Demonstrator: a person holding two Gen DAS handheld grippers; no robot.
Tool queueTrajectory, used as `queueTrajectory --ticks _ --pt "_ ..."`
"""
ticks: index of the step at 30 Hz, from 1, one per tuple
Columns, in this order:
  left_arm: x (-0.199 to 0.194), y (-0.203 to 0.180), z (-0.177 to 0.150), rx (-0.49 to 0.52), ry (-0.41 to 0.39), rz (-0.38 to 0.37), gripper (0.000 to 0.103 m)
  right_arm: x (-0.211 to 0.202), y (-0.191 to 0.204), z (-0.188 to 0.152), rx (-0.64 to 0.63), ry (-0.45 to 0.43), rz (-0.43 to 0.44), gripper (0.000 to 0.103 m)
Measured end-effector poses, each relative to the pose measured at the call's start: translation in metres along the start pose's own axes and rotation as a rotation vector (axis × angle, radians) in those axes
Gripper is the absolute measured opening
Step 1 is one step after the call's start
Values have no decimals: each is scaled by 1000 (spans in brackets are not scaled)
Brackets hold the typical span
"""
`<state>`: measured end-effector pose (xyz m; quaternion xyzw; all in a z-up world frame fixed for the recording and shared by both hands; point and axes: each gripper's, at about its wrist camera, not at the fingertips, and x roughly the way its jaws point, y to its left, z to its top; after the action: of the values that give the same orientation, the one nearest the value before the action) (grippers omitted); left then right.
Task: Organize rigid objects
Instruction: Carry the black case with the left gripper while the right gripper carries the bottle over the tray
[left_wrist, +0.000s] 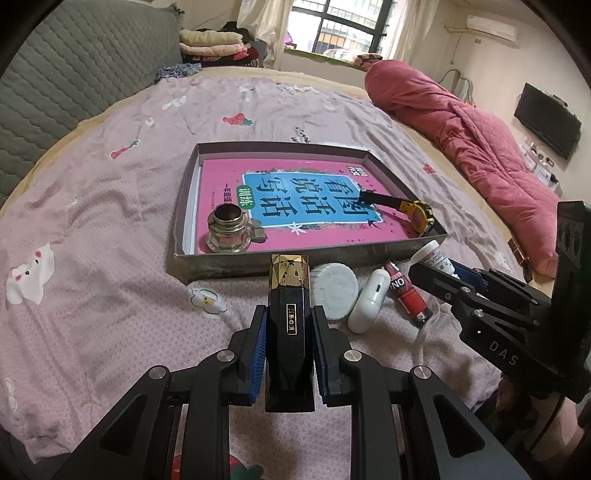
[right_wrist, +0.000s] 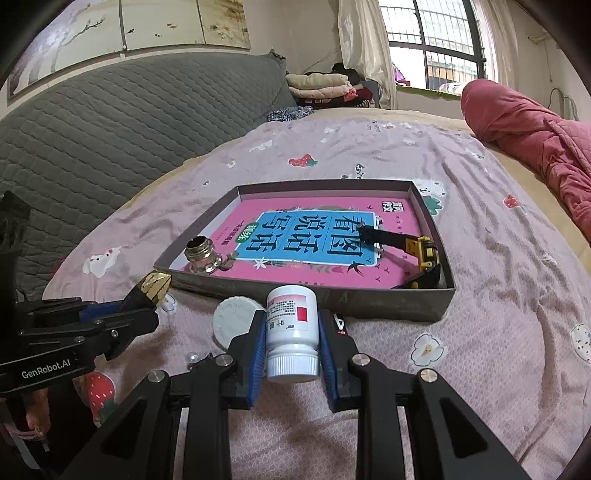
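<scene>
1. Black bottle with a gold cap (left_wrist: 289, 314) sits clamped between the blue pads of the left gripper (left_wrist: 289, 325), cap pointing toward the shallow box (left_wrist: 236, 264) on the bed
2. White pill bottle (right_wrist: 292, 334) is clenched in the right gripper (right_wrist: 292, 345), cap end toward the camera, just short of the box's near wall
3. Inside the box lie a pink book (left_wrist: 229, 173), a glass inkwell (left_wrist: 228, 230) at the near left and a yellow-and-black watch (left_wrist: 421, 216) at the near right
4. Judged step — carry both bottles over the near wall; lift enough to clear the rim, then lower onto bare book cover between inkwell and watch
5. Keep the grippers apart so they don't collide; a white round lid (left_wrist: 334, 291), earbud case (left_wrist: 369, 301) and red tube (left_wrist: 410, 299) remain outside
</scene>
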<state>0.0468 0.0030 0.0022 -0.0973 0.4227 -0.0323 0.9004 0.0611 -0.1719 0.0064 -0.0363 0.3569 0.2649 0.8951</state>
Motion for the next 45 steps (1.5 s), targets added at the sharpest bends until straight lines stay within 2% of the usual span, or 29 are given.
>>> queueTrajectory --ticks 8,21,31,45 --pt "-1 -3 5 4 -13 -1 23 -4 -6 4 18 -19 -6 27" --pt "1 -2 17 -14 -35 -5 23 -10 1 9 -28 -58 -24 27" --pt "6 -4 25 -16 -45 -3 23 -9 3 11 -32 -57 -23 27" --pt "18 -2 35 -29 -41 12 23 -3 -19 22 13 -74 -35 27"
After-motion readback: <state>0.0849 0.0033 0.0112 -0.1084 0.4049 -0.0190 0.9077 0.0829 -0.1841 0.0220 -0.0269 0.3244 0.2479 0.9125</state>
